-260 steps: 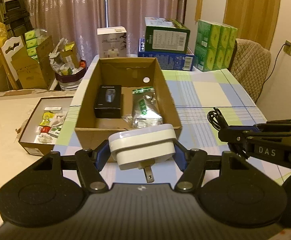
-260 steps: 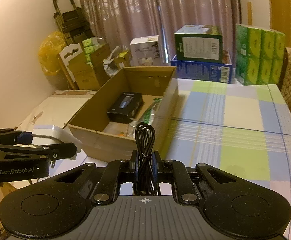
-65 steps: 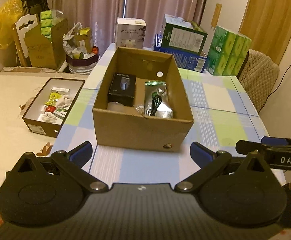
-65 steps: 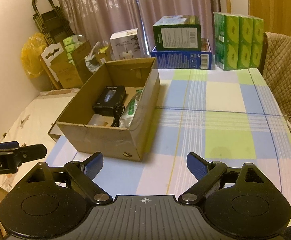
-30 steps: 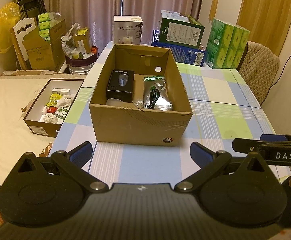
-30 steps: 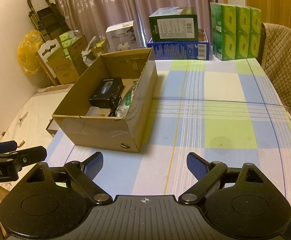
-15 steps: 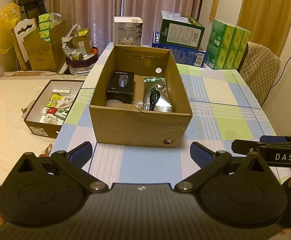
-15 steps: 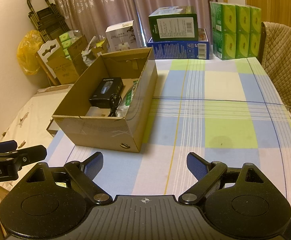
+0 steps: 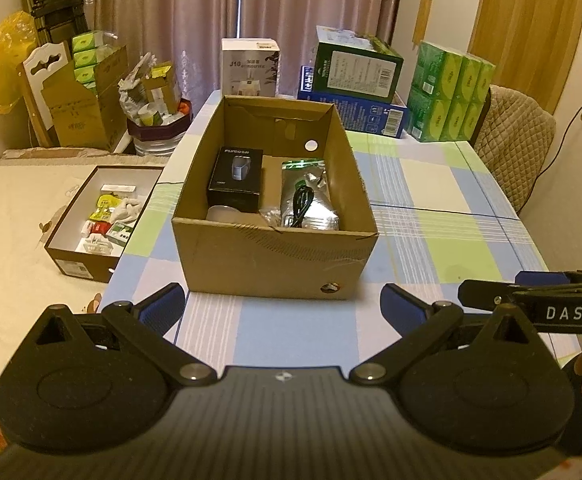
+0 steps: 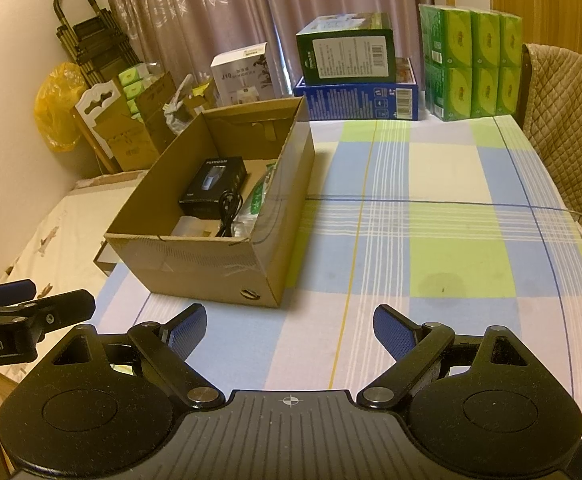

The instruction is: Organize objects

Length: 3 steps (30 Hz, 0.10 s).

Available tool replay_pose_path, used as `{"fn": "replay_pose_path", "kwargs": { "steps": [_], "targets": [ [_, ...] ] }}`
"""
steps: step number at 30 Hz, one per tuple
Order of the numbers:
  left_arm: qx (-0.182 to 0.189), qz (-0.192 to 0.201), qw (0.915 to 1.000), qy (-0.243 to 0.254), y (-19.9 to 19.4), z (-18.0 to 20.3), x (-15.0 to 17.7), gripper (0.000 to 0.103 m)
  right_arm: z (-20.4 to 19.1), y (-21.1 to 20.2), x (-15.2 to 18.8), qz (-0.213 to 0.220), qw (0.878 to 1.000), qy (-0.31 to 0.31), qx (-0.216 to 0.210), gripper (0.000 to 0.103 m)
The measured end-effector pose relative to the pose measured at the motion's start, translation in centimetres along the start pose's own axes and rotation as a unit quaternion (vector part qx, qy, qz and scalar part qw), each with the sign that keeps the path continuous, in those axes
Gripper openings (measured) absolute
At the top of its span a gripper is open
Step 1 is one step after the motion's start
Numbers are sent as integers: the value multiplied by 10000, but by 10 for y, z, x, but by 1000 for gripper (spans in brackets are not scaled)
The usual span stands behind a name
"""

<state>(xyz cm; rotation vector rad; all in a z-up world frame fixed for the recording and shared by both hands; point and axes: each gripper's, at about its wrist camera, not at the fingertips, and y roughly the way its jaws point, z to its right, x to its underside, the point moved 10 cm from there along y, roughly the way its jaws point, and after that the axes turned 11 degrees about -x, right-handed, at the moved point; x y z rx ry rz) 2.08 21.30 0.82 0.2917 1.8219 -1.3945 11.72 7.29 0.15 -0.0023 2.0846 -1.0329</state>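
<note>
Left wrist view: left hand-held gripper (image 9: 282, 304) spread, empty; open brown cardboard box (image 9: 275, 258) mid-frame holding black coiled cable (image 9: 301, 205).

Right wrist view: right hand-held gripper (image 10: 290, 330) spread, empty; checked surface (image 10: 443, 216) bare. Sorting seemingly finished; next, withdraw.

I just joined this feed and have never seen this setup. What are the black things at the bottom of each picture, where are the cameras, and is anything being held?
These are two handheld grippers, one in each of a person's hands, each with a fisheye camera looking along its blue-padded fingers. The left gripper and right gripper are both open and empty. Each also shows at the edge of the other's view. On the checked tablecloth stands an open brown cardboard box holding a black product box, a silver foil pouch and a coiled black cable.
</note>
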Motion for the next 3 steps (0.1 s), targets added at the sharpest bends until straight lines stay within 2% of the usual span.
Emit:
{"fn": "replay_pose_path", "kwargs": {
  "steps": [3],
  "targets": [
    [49, 59, 10000, 50, -2, 3, -1, 102, 0, 0, 0, 2, 10000, 4, 6, 88]
  ]
}}
